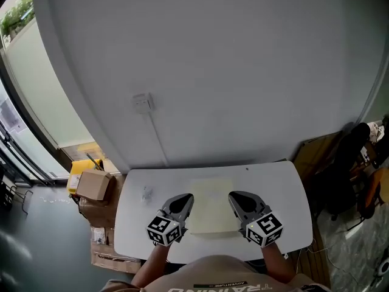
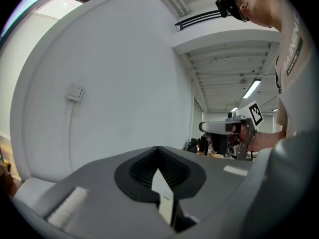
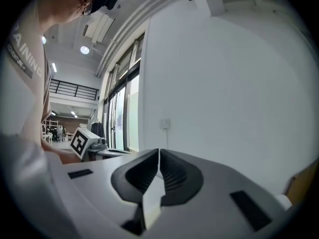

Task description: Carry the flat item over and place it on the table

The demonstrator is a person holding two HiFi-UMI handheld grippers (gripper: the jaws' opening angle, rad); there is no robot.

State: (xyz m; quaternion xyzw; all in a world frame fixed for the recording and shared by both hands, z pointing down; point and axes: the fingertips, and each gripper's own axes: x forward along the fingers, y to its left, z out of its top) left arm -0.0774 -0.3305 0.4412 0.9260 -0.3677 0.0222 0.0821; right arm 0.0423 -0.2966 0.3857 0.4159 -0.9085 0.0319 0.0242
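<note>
The left gripper (image 1: 182,204) and the right gripper (image 1: 240,202) each had the jaws pressed together on one side edge of the pale flat item (image 1: 211,208). The item was stretched level between them, over the white counter (image 1: 137,224), before a grey wall with a socket (image 1: 141,103)

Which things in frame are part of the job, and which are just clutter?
Job:
- flat sheet, pinched on either side by the left tool and right tool
- white table

Lying about:
- cardboard box
- wall socket
- small clear item on the table
</note>
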